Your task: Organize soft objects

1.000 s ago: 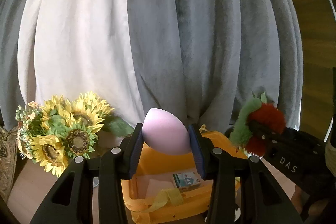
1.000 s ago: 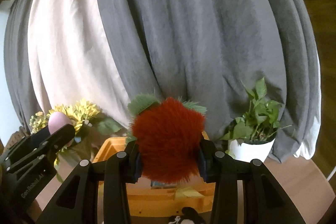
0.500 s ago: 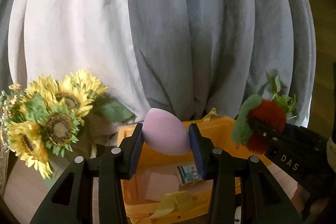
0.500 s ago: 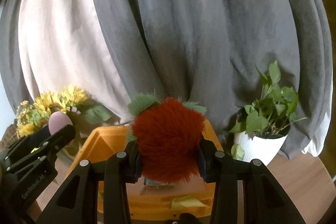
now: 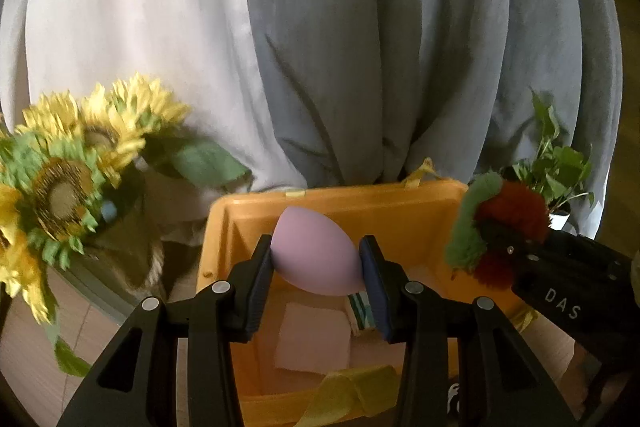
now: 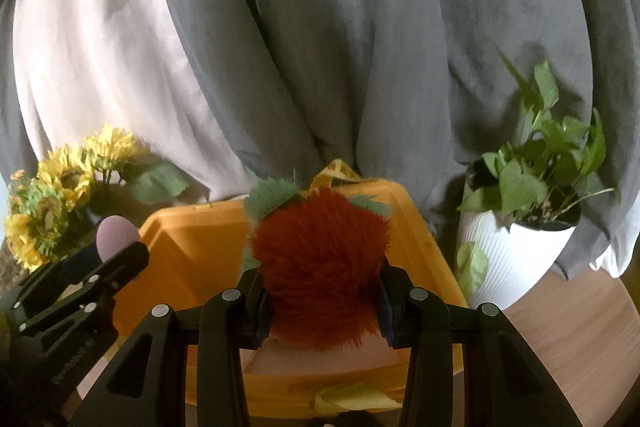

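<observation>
My left gripper [image 5: 316, 259] is shut on a pink egg-shaped sponge [image 5: 314, 253] and holds it above the open orange bin [image 5: 328, 201]. My right gripper [image 6: 322, 281] is shut on a red furry plush with green leaves [image 6: 320, 267], over the same bin [image 6: 188, 243]. Each gripper shows in the other's view: the right one with the plush [image 5: 496, 239] at right, the left one with the sponge [image 6: 116, 233] at left. In the bin lie pink cloths [image 5: 312, 343], a small printed box [image 5: 360, 311] and a yellow ribbon [image 5: 348, 391].
Sunflowers [image 5: 68, 167] stand left of the bin. A potted green plant in a white pot [image 6: 516, 259] stands to its right. Grey and white curtains [image 5: 360, 47] hang close behind. The wooden table [image 6: 568, 339] shows at lower right.
Both grippers have moved forward and down toward the bin, still holding their objects. The bin now looks larger and lies under both.
</observation>
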A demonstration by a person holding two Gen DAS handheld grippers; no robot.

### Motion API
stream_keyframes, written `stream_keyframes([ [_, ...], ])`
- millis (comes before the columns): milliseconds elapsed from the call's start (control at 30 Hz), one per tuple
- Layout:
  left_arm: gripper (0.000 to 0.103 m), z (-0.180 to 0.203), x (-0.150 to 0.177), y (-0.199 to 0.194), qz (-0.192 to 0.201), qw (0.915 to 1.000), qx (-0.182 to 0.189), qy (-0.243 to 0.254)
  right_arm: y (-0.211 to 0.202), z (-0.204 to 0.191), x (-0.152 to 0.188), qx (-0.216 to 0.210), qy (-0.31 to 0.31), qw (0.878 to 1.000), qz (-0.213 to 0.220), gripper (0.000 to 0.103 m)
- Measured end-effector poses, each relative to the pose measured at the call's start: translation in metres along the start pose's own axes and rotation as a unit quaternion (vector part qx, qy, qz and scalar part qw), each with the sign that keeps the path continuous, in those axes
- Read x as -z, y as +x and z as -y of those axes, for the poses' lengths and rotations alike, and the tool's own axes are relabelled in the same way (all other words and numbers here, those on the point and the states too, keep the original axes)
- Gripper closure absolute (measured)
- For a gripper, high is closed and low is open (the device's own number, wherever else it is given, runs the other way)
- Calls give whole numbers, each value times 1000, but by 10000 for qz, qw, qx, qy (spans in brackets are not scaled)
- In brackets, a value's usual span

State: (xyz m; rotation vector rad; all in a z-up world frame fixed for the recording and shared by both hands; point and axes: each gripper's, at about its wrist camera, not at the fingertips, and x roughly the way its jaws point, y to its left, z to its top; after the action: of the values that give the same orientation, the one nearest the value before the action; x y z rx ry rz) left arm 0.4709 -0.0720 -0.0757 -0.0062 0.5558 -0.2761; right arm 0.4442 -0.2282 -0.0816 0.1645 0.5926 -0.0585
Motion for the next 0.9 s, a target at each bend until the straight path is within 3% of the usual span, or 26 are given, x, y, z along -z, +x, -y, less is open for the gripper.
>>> stream_keyframes([
  [233, 59, 2, 6, 11, -214, 9997, 87, -24, 11, 3, 4, -7, 55, 9998, -190, 59],
  [300, 57, 3, 7, 12, -242, 9996, 121, -4, 13, 4, 3, -23, 83, 9997, -224, 53],
  [367, 48, 4, 7, 12, -226, 9997, 95, 5, 13, 6, 4, -10, 113, 9996, -240, 44],
  [433, 47, 4, 6, 10, -189, 9998, 82, 21, 12, 7, 3, 26, 153, 9997, -206, 36],
  [900, 46, 6, 1, -28, 62, 10000, 12, 48, -19, 7, -1, 169, 203, 9996, 74, 35],
])
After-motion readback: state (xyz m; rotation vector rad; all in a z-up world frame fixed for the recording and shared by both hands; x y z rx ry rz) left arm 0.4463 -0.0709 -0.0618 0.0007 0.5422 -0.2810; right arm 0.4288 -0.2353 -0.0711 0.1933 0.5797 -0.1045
